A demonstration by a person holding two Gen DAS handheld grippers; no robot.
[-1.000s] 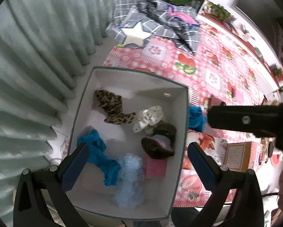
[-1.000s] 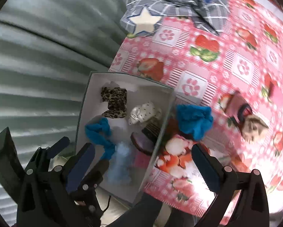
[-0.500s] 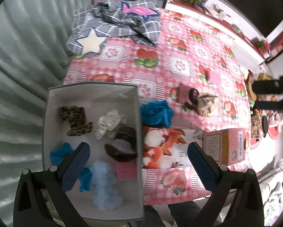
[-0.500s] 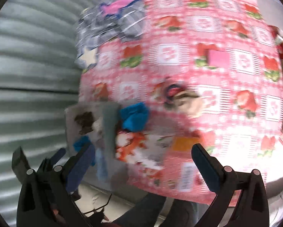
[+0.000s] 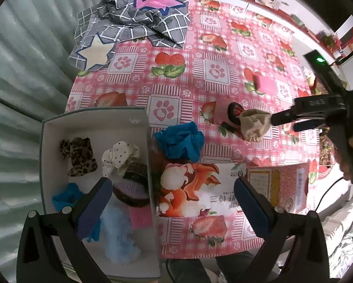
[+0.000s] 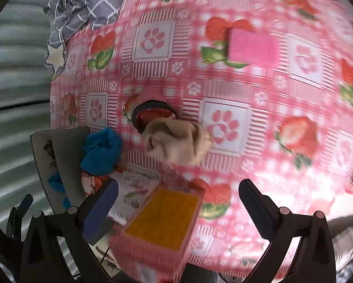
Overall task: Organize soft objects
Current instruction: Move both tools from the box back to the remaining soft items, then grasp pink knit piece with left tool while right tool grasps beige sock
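Both claws spread wide, holding nothing.
Left gripper [image 5: 172, 200] over white box [image 5: 44, 165], contents seen only here; right gripper [image 6: 178, 200] near one beige scrunchie [image 6: 176, 142], one blue scrunchie [image 6: 102, 152] beside box.

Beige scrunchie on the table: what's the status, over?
Both grippers' jaws open, empty: left gripper by the box, right gripper facing the beige scrunchie. Scrunchie outside the box, against a black ring. Yellow-topped carton under the right jaws.
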